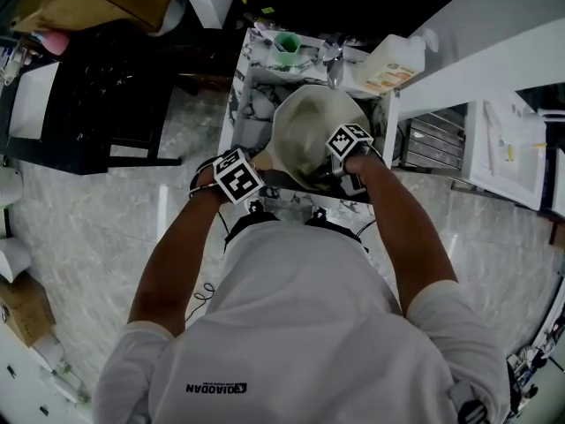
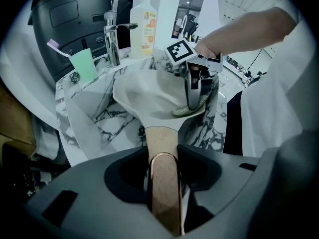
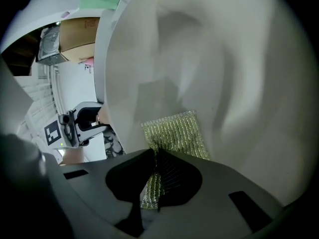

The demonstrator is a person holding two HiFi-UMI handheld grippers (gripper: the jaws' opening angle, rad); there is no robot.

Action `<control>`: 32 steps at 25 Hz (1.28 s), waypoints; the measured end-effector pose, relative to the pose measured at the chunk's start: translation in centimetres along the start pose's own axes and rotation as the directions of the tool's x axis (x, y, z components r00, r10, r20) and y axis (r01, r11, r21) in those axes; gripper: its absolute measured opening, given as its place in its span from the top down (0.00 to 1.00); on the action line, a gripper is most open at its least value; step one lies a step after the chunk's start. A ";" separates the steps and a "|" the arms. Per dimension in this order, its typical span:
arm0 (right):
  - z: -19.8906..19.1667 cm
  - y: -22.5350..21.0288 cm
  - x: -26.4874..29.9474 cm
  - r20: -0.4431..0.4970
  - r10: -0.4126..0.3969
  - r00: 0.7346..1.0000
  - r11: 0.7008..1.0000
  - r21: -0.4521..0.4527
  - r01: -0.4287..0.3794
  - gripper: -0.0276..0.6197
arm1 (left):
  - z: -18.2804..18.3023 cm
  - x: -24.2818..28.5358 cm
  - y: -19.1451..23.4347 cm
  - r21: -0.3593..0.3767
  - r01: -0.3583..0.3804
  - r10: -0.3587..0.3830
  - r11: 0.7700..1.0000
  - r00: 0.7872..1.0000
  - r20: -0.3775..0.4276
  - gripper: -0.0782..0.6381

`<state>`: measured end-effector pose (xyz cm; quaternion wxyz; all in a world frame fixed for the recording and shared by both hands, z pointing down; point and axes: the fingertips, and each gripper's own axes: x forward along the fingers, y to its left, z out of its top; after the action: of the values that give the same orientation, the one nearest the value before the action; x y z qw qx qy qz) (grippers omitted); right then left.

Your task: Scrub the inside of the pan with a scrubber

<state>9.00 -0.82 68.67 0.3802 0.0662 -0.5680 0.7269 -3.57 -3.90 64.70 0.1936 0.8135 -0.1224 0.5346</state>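
At the left, the left gripper [image 2: 164, 180] has its jaws closed on the wooden handle [image 2: 161, 143] of the pan [image 2: 149, 96]. The handle runs straight out between the jaws, so its long axis goes from this gripper away toward the faucet [image 2: 112, 39]. The left forearm comes in low from the person's side, and it holds the pan over the marble sink [image 1: 250, 95].

In the middle, the pan is tilted. Its pale inside faces up and toward the right side. The green cup [image 2: 83, 66] and the soap bottle [image 2: 145, 24] stand behind it on the counter, apart from it.

At the right, the right gripper [image 3: 153, 176] points steeply down into the pan, with the right arm reaching over the rim. Its jaws are pinched shut on the scrubber [image 3: 175, 132]. The free end of the scrubber lies flat against the inner wall, near the handle side. I judge that the scrubbing is under way. The unscrubbed surface lies ahead of the fingers, toward the far wall, so the next stroke probably goes that way.
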 end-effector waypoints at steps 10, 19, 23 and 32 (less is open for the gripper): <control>0.5 0.9 -1.1 0.085 0.022 0.996 0.996 -0.091 -0.015 0.86 | 0.1 -0.1 -0.1 -0.007 0.006 -0.006 1.000 1.000 0.000 0.63; 8.8 0.6 -9.9 0.576 -0.164 0.801 0.886 -0.271 0.376 0.86 | 0.1 -0.1 0.0 -0.006 -0.005 0.005 1.000 1.000 0.000 0.63; 11.9 -0.4 -12.1 0.683 -0.319 0.657 0.708 -0.290 0.644 0.86 | 0.2 -0.2 -0.1 -0.007 -0.001 0.001 1.000 1.000 -0.002 0.63; 15.7 -3.9 -10.1 0.665 -0.507 0.549 0.461 -0.328 0.824 0.86 | 0.8 -0.5 0.1 -0.001 -0.016 0.016 1.000 1.000 0.011 0.63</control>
<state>13.29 -19.15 71.80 0.4886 0.3411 -0.7660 0.2410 -3.19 -4.37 63.99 0.1887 0.8154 -0.1303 0.5316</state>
